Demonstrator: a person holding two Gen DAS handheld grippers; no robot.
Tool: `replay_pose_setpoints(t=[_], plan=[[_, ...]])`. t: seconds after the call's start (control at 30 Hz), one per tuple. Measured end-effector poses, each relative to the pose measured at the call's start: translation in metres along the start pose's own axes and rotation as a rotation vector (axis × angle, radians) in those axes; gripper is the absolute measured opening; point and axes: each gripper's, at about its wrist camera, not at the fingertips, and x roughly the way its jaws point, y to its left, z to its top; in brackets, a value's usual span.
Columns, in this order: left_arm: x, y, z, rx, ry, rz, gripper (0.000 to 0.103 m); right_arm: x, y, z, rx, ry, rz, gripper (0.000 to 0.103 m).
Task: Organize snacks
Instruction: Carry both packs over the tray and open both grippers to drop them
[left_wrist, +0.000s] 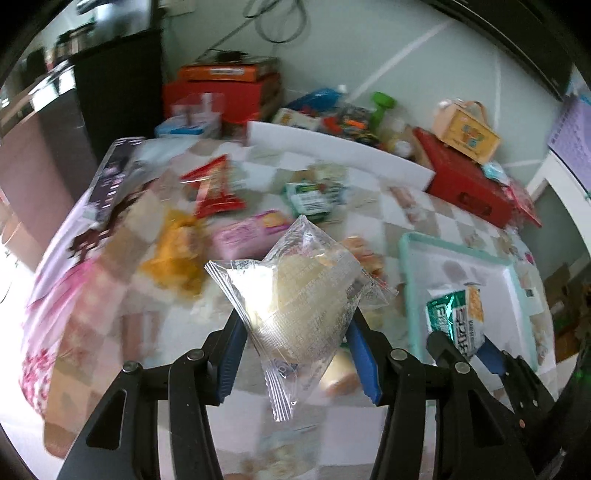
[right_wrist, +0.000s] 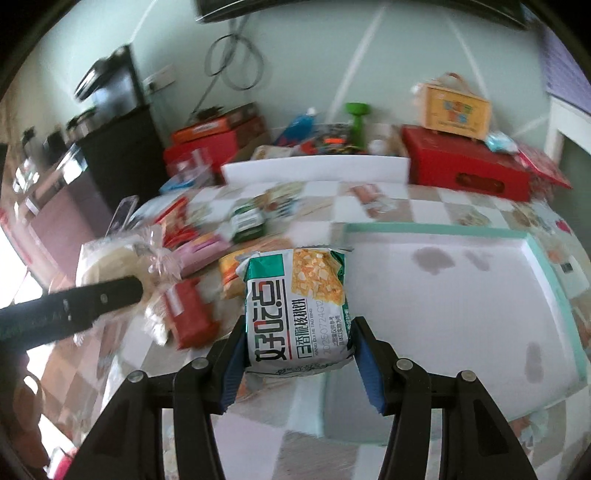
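Both tools are loaded: my left gripper (left_wrist: 295, 325) is clamped on a clear-wrapped pastry (left_wrist: 295, 295), the right gripper (right_wrist: 297, 343) on a green cracker packet (right_wrist: 297, 310) beside the mint tray (right_wrist: 554, 280). Light, crinkly, crushable; I'd pinch mid-body gently.

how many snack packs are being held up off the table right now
2: a clear-wrapped pastry in the left tool, and a green and white biscuit pack in the right tool, beside the tray.
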Motion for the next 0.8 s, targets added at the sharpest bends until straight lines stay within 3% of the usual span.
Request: replay_pose_setpoints(t=[0.23,0.53,0.8], plan=[[0.018,-0.054,0.008,0.102,0.013,-0.070,0.055,-0.005,-0.048,0.014,0.107,-0.039,-0.114,0.057],[0.047,-0.115,0.015,0.233,0.020,-0.108,0.056,-0.008,-0.130,0.022,0.322,-0.042,-0.218,0.057],[0.078,-0.155,0.015,0.333,0.048,-0.144,0.056,-0.004,-0.174,0.021,0.431,-0.019,-0.265,0.057]])
